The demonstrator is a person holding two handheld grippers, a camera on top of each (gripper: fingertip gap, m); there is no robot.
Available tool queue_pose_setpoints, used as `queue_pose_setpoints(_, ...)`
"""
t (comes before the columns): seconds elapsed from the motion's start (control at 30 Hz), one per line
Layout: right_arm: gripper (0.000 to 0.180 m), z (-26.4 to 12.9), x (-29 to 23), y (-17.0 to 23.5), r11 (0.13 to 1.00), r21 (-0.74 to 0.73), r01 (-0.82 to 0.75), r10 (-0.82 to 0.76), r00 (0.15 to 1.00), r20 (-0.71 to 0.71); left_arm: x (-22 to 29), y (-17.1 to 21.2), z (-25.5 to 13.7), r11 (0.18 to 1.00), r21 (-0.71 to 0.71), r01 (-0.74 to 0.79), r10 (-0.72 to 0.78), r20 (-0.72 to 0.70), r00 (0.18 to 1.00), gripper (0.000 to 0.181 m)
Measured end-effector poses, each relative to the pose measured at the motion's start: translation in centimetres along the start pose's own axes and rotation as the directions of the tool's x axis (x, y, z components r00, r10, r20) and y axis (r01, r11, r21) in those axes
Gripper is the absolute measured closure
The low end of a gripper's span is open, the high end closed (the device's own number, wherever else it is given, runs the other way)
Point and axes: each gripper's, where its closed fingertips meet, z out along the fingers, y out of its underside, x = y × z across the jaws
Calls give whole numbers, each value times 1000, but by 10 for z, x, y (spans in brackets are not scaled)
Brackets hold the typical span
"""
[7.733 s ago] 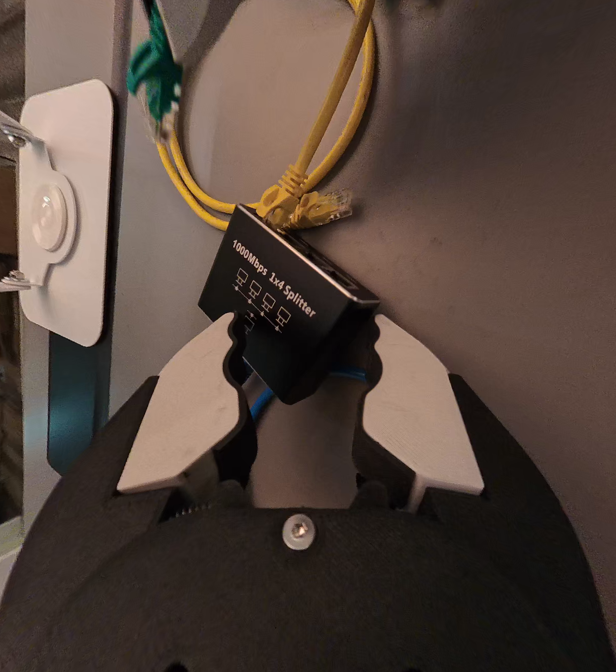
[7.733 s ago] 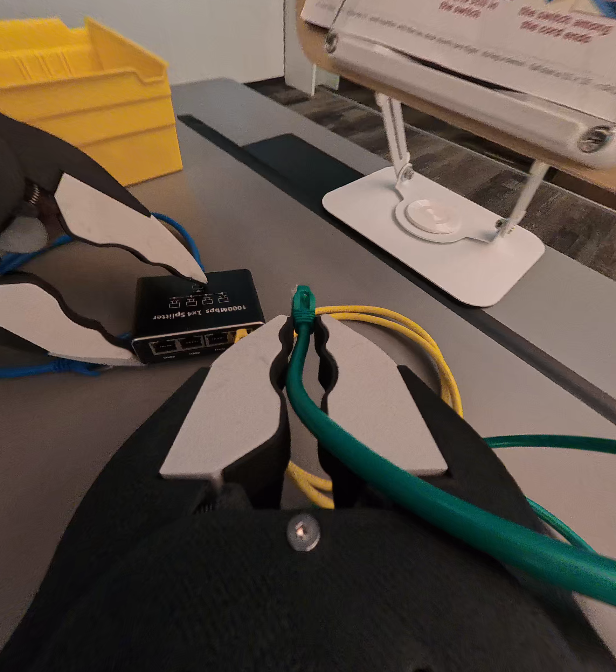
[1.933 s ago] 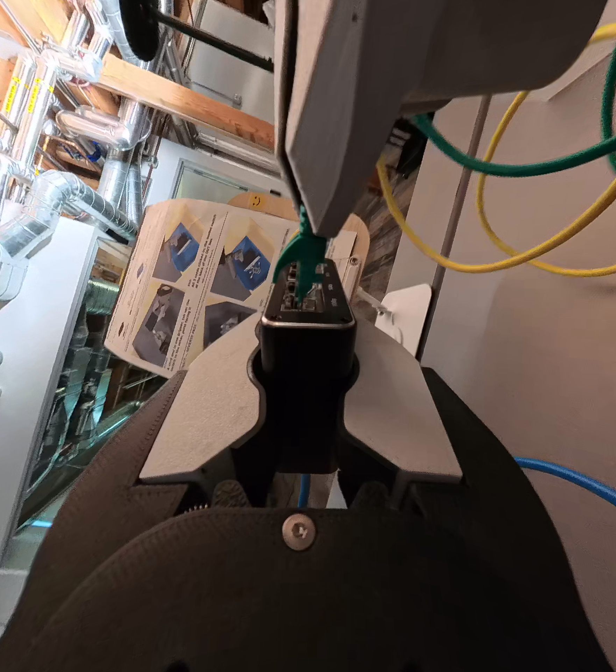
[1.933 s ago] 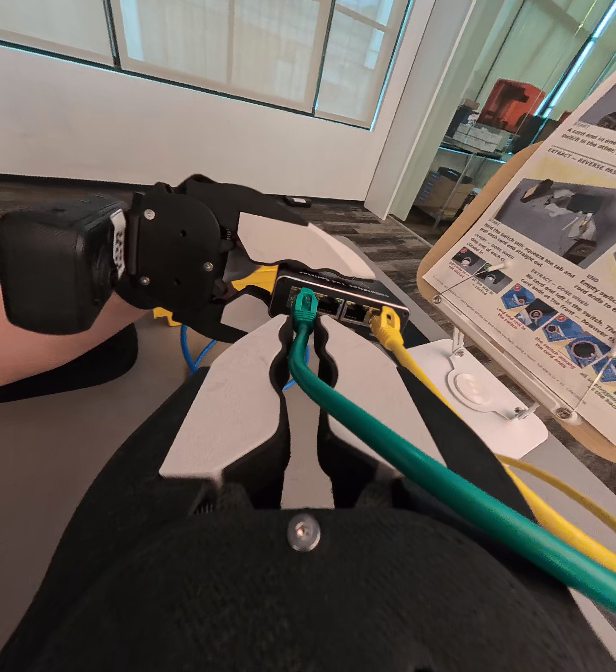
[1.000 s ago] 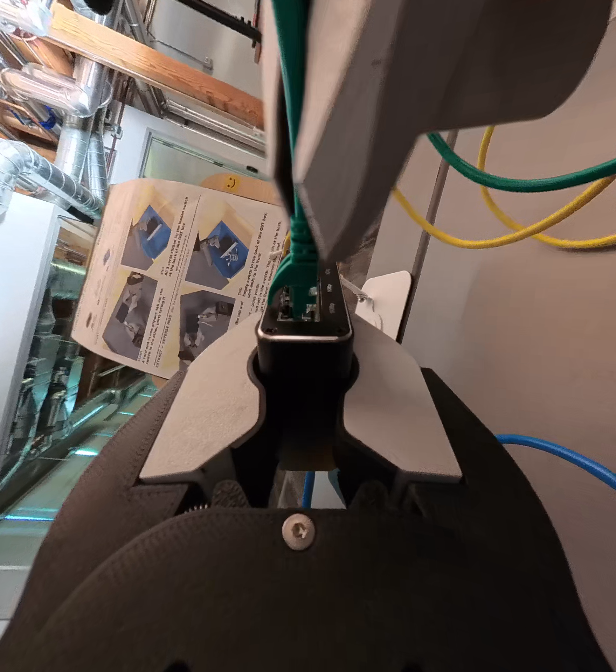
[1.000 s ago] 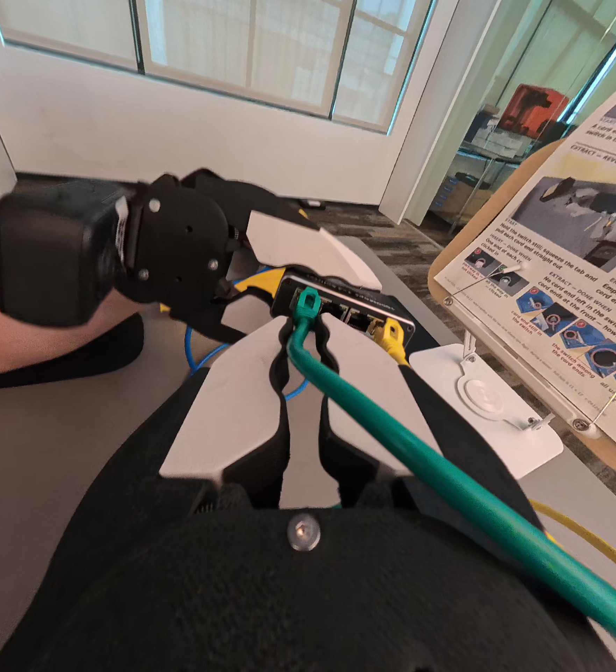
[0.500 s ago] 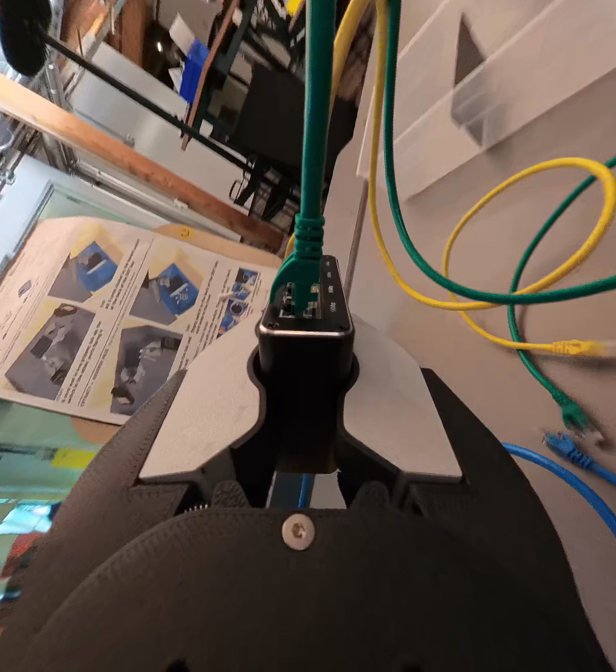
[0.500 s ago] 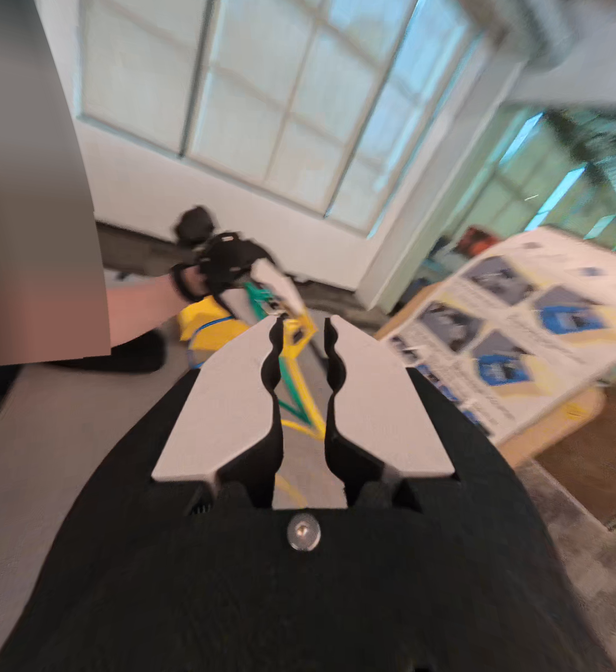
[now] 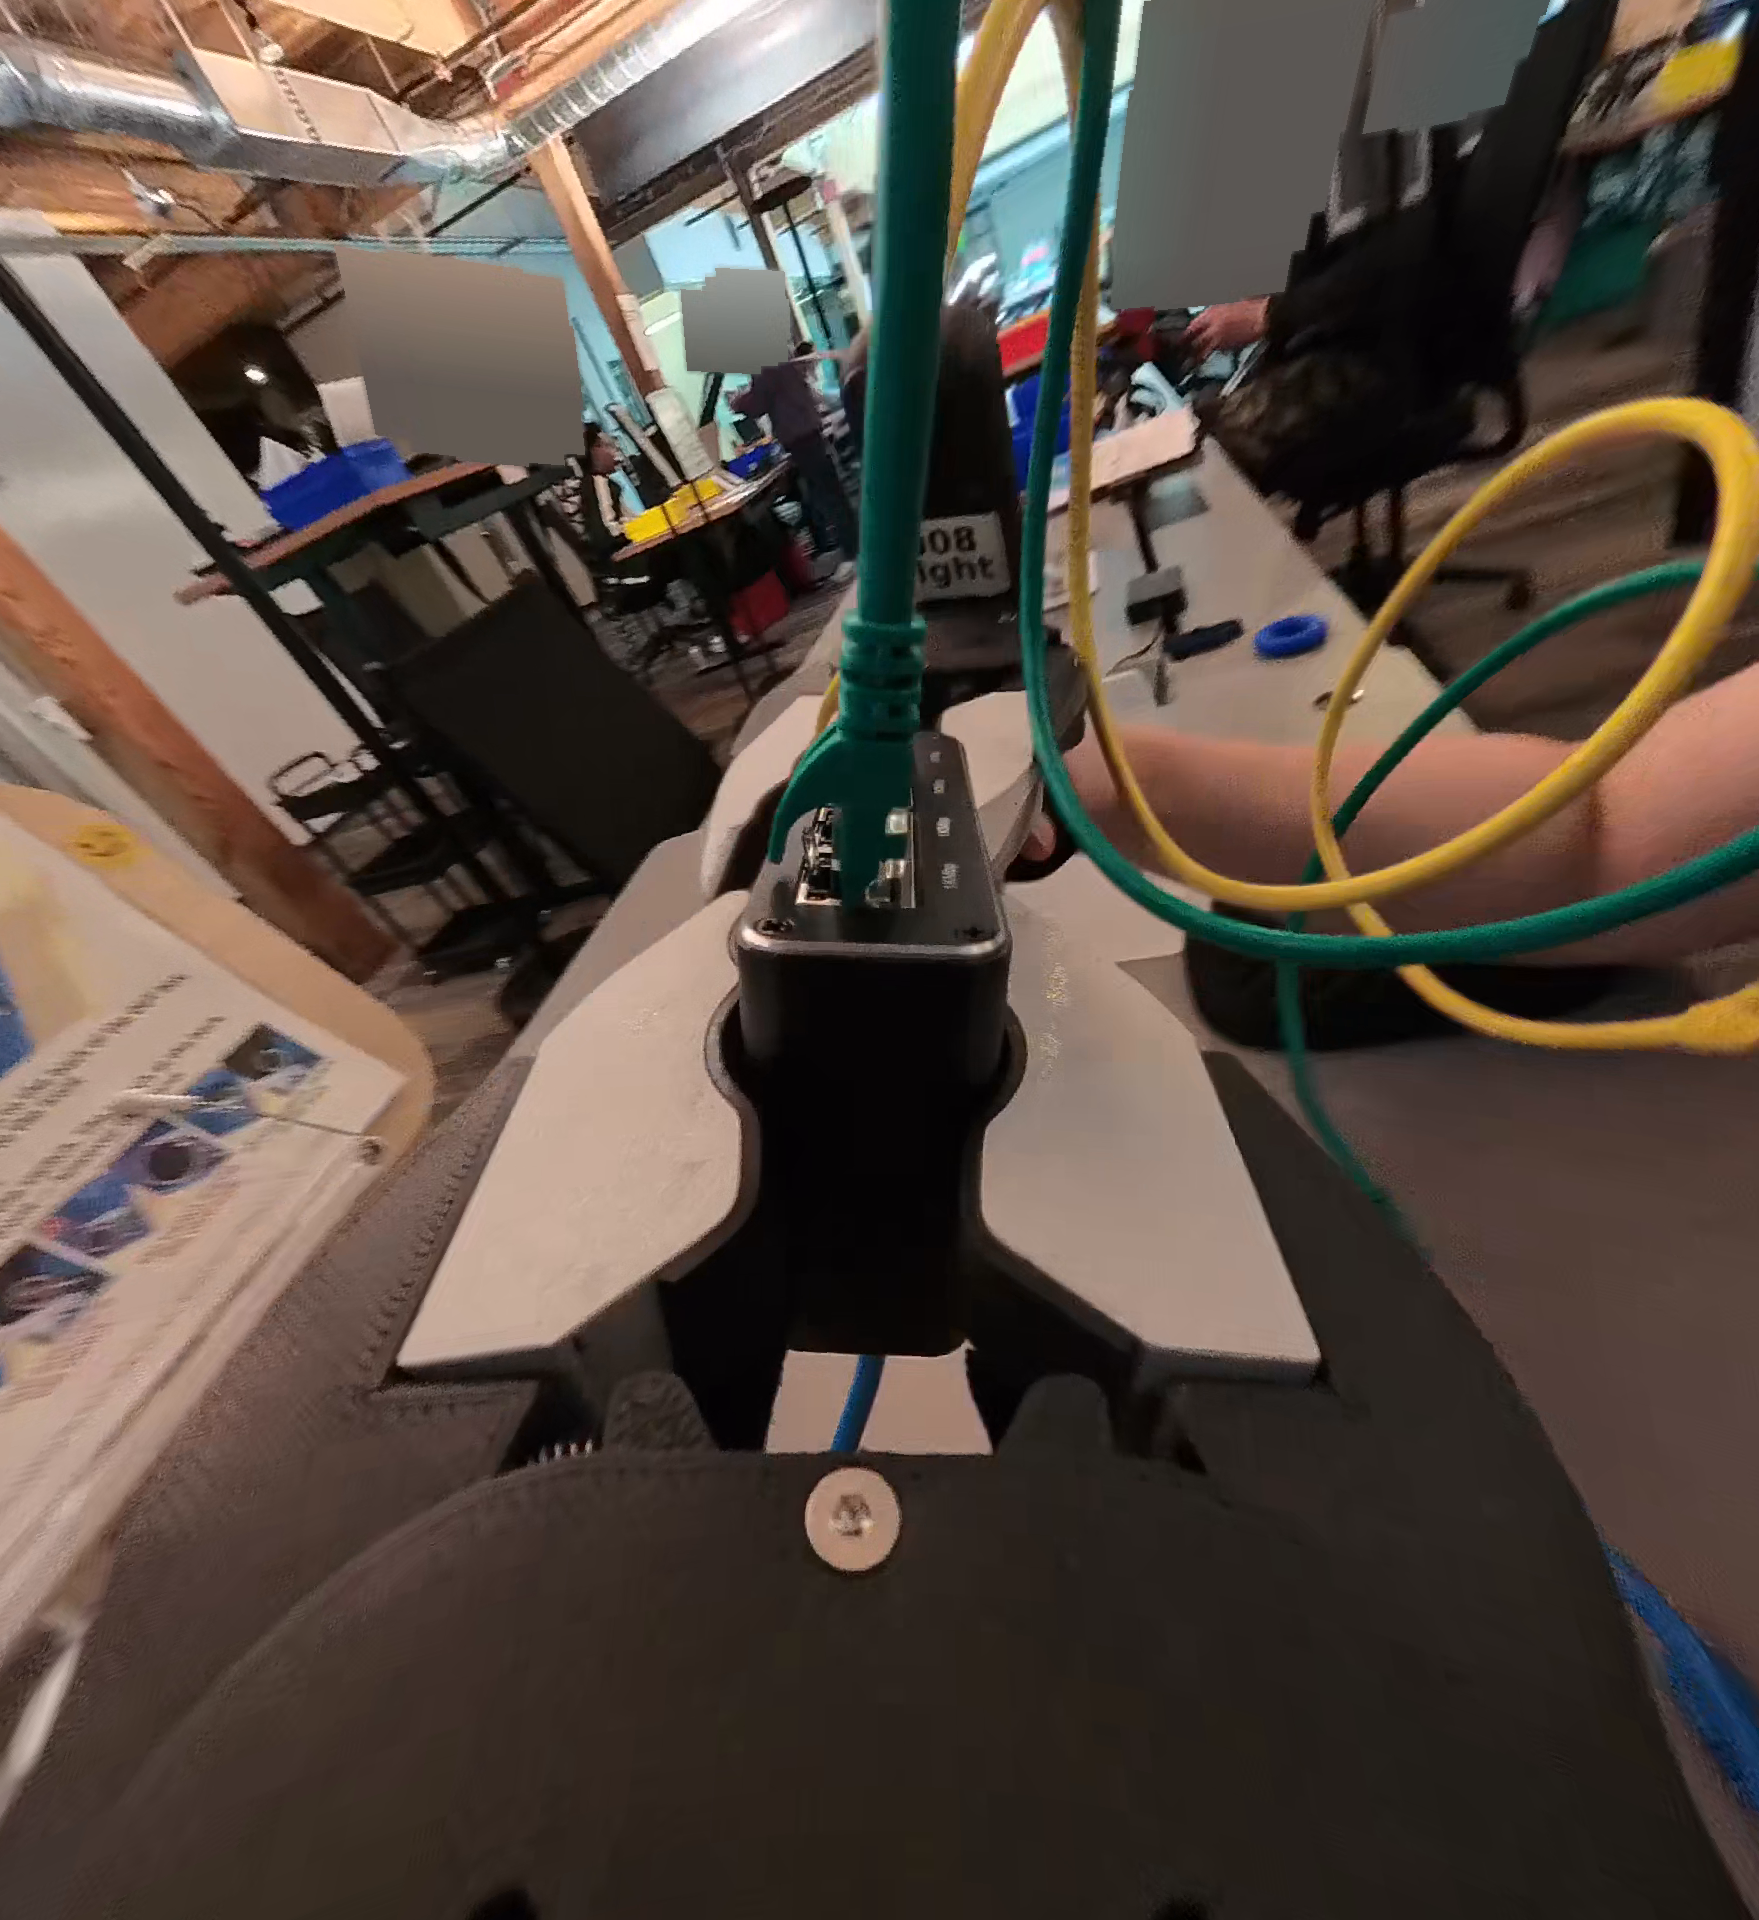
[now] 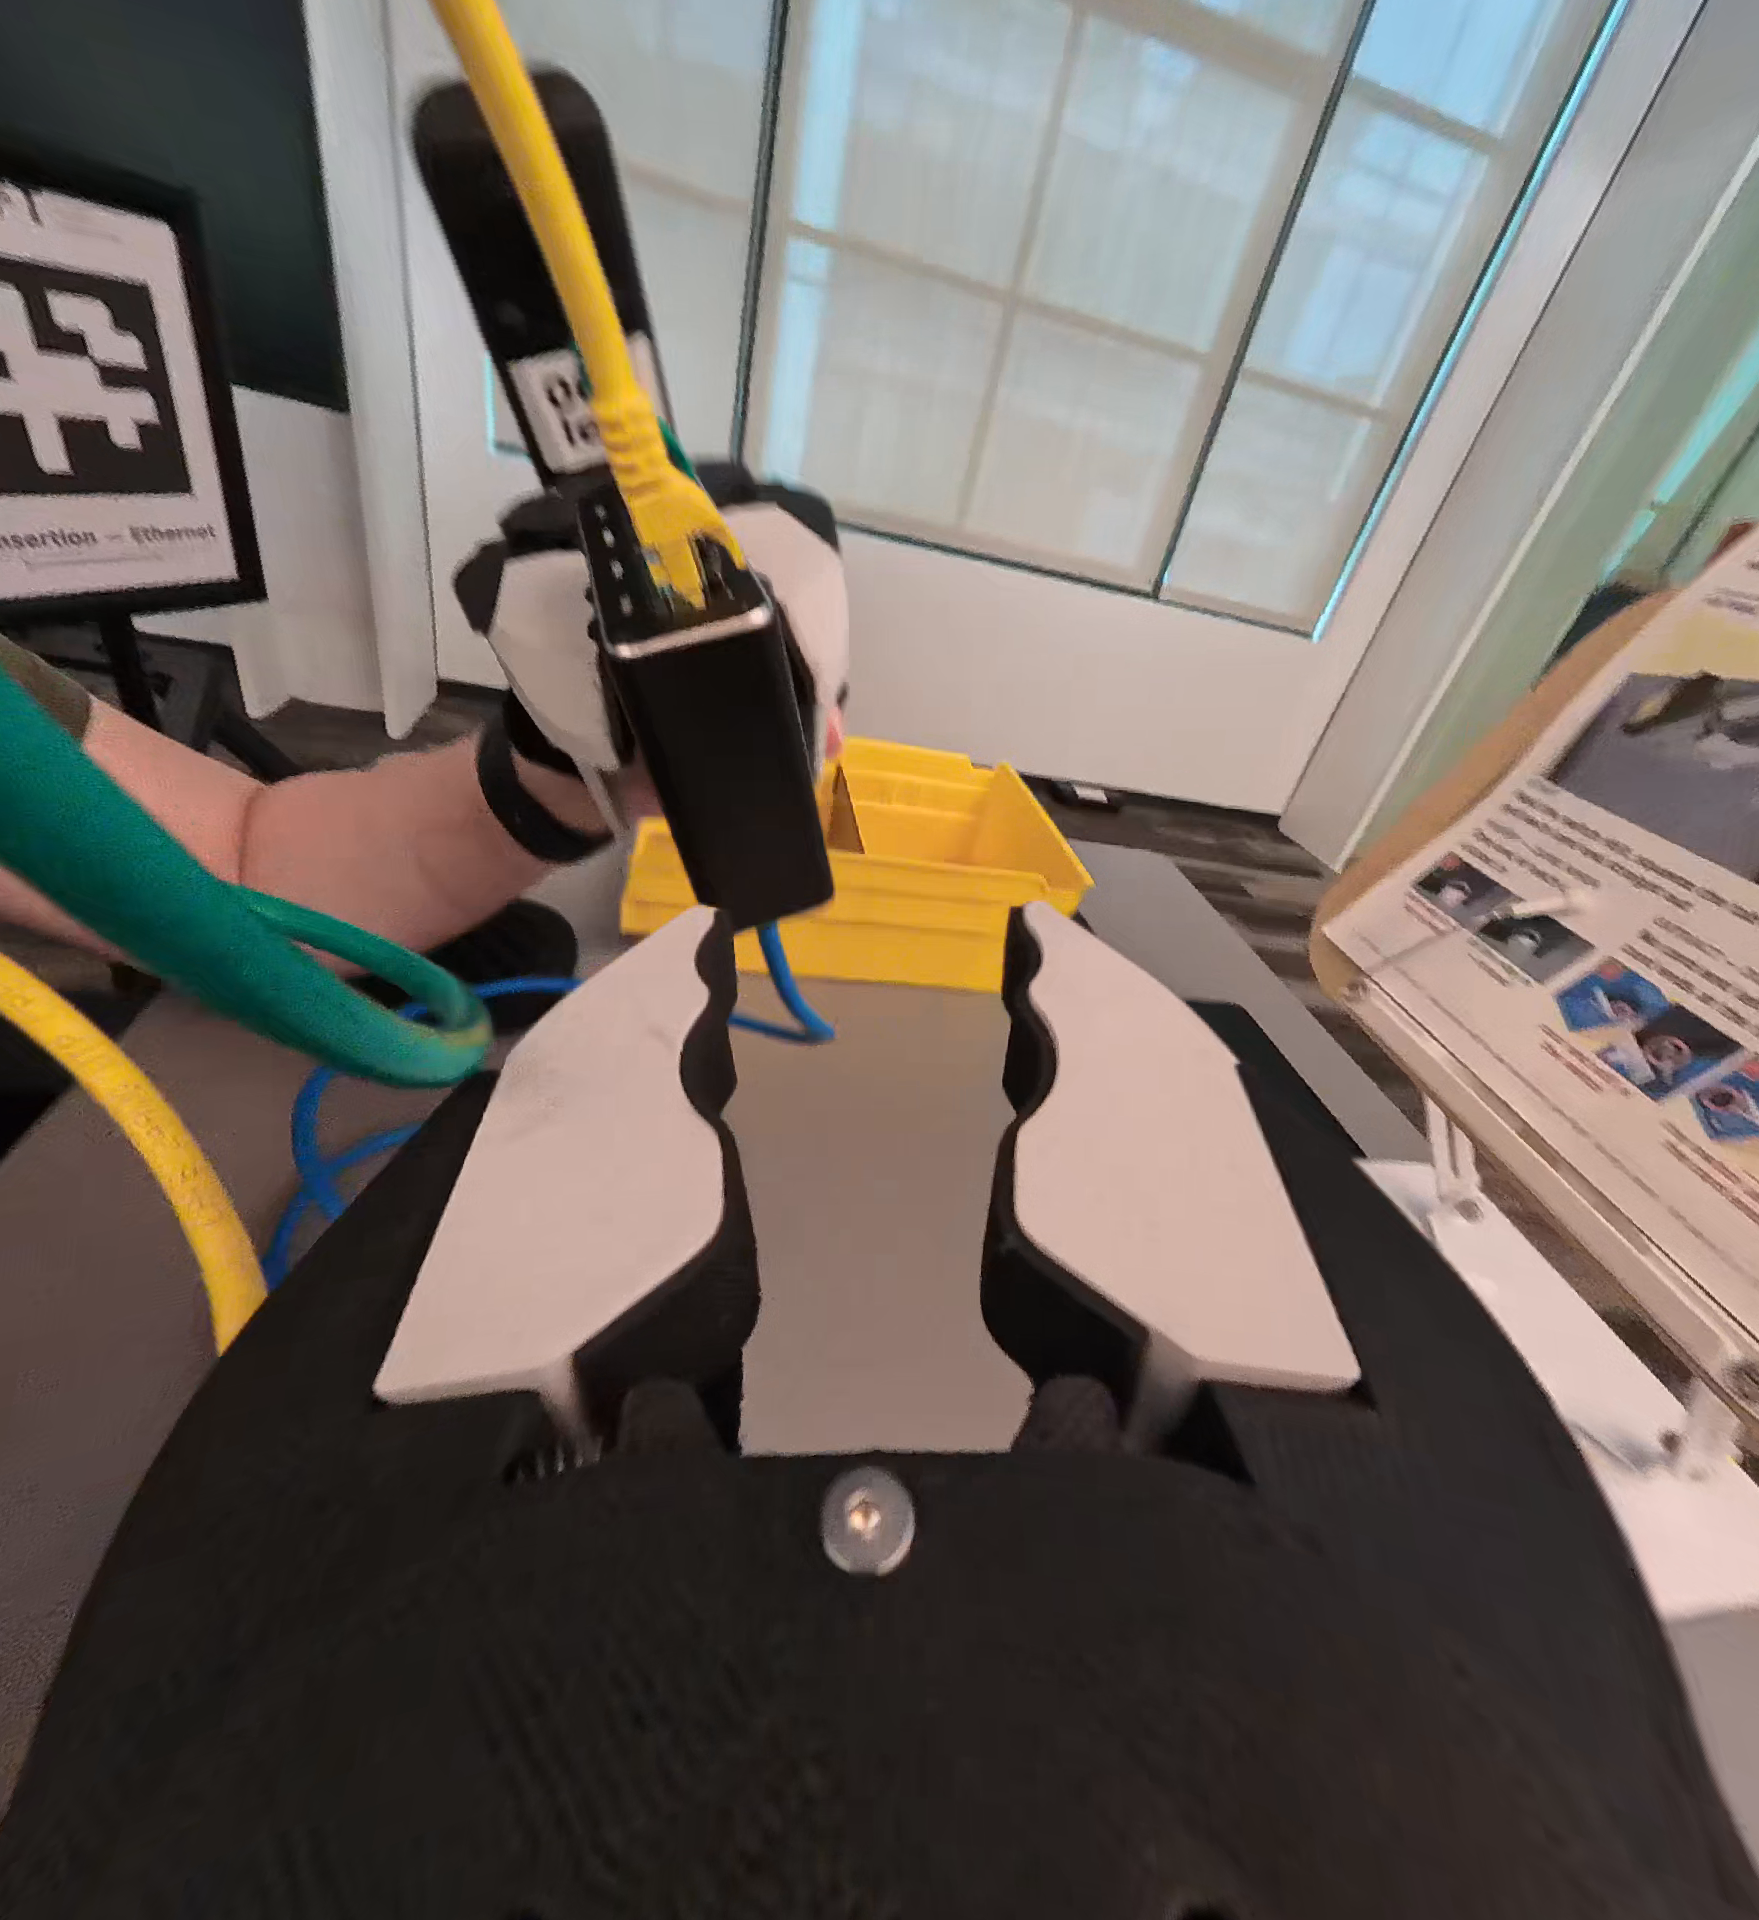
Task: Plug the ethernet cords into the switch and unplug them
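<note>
My left gripper [image 9: 870,966] is shut on the black switch [image 9: 870,1122] and holds it upright above the grey table [image 9: 1602,1195]. A green cord [image 9: 880,717] is plugged into its top port. In the right wrist view a yellow cord [image 10: 651,488] is plugged into the switch [image 10: 724,748] too, and a blue cord [image 10: 787,982] hangs from its lower end. My right gripper [image 10: 864,935] is open and empty, just below and in front of the switch. Its fingers [image 9: 766,748] show behind the switch in the left wrist view.
A yellow bin [image 10: 916,894] stands behind the switch. An instruction board [image 10: 1633,935] on a white stand [image 10: 1581,1517] is at the right. Loose green [image 10: 127,862] and yellow [image 10: 158,1153] cord loops hang at the left. A loose yellow plug [image 9: 1758,1013] lies by a person's arm [image 9: 1477,821]. Spacing between my two grippers at the tips: around 5 cm.
My right gripper let go of the green cord, now plugged into the switch, drew back and opened wider. My left gripper tilted the switch upright and lifted it.
</note>
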Motion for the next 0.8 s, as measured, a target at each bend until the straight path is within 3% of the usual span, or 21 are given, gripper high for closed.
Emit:
queue_pose_setpoints(0.2,127,3,-13,-22,988,135,-73,63,995,72,0,-6,2,985,63,160,-156,-67,985,144)
queue_pose_setpoints(0.37,121,7,-29,-27,979,130,-159,134,974,184,-3,-6,2,984,54,172,-170,-49,984,144)
queue_pose_setpoints(0.47,121,15,-31,-29,983,120,-137,117,981,154,5,-8,5,978,57,199,-193,-98,976,144)
queue_pose_setpoints(0.77,135,19,-33,-20,997,29,-76,72,989,125,3,4,8,959,-9,285,-284,-117,952,143)
queue_pose_setpoints(0.8,148,16,-31,-23,996,50,-77,70,990,124,-5,5,3,960,-6,279,-279,-72,958,137)
